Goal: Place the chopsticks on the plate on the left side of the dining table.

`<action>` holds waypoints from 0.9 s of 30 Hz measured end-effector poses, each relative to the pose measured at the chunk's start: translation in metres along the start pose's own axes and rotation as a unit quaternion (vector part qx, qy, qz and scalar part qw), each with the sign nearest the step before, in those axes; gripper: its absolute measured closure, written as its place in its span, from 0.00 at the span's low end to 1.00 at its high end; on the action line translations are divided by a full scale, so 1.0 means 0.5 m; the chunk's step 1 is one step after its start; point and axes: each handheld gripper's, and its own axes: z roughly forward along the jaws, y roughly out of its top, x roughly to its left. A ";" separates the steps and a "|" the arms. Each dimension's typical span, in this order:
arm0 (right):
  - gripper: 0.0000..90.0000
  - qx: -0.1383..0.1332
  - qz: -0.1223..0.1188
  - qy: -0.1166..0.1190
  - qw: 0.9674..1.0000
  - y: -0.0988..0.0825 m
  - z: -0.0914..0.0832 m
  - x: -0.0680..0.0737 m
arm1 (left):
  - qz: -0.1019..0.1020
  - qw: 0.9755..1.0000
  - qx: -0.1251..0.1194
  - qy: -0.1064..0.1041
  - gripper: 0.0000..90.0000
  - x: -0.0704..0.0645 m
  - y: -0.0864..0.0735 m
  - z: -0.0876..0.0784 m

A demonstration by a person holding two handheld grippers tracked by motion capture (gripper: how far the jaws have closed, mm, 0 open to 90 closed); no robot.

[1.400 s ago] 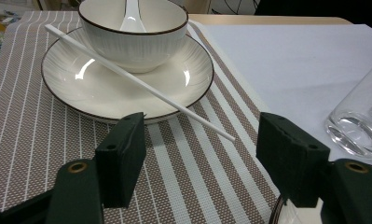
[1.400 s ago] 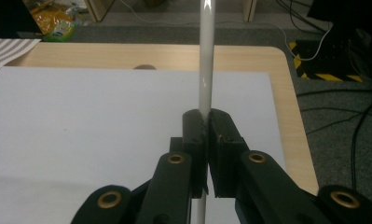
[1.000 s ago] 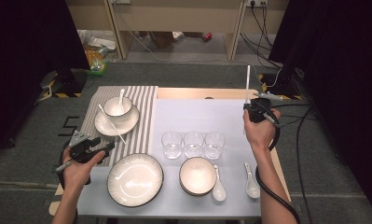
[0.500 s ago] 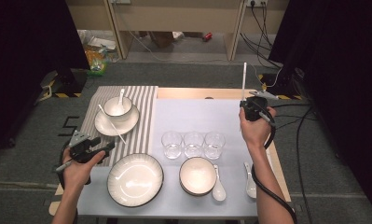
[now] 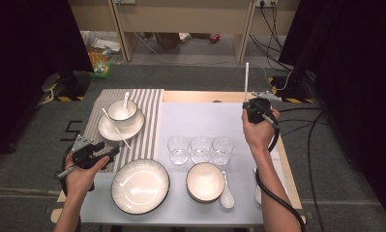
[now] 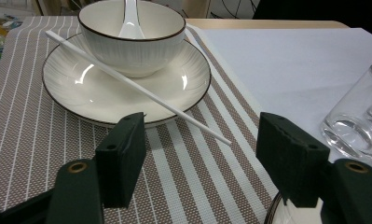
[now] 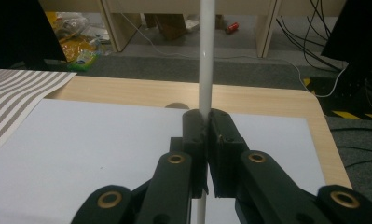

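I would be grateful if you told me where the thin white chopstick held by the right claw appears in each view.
High view: thin white chopstick upright above the right claw, right of centre.
Left gripper view: not in it.
Right gripper view: vertical at centre, clamped between the jaws.
Shared landmark: the striped brown-and-white placemat.

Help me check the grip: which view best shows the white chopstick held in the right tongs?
The right gripper view: the right tongs are clamped on the white chopstick, which stands upright between the pads. The high view shows it small, rising above the right hand. The left gripper view shows another chopstick lying across the saucer.
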 end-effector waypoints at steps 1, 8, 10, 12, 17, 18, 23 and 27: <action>0.96 -0.001 -0.004 -0.001 1.000 0.001 0.000 0.001 | 0.001 1.000 0.000 0.000 0.36 -0.001 0.000 0.000; 0.96 -0.005 -0.005 0.004 1.000 0.006 0.004 0.014 | 0.001 1.000 -0.002 -0.003 0.36 -0.005 0.003 -0.001; 0.96 -0.007 -0.008 0.006 1.000 0.007 0.005 0.016 | 0.002 1.000 -0.002 -0.003 0.36 -0.005 0.003 -0.001; 0.96 -0.008 -0.006 0.007 1.000 0.008 0.006 0.021 | 0.004 1.000 -0.003 -0.003 0.36 -0.006 0.004 -0.001; 0.96 -0.008 -0.008 0.011 1.000 0.011 0.009 0.029 | 0.007 1.000 -0.004 -0.004 0.36 -0.009 0.006 -0.001; 0.96 -0.008 -0.008 0.012 1.000 0.011 0.009 0.030 | 0.007 1.000 -0.004 -0.004 0.36 -0.010 0.007 -0.001; 0.96 -0.012 -0.014 0.015 1.000 0.013 0.012 0.038 | 0.006 1.000 -0.008 -0.009 0.36 -0.015 0.011 -0.003; 0.96 -0.014 -0.013 0.019 1.000 0.016 0.013 0.046 | 0.009 1.000 -0.010 -0.011 0.36 -0.019 0.015 -0.002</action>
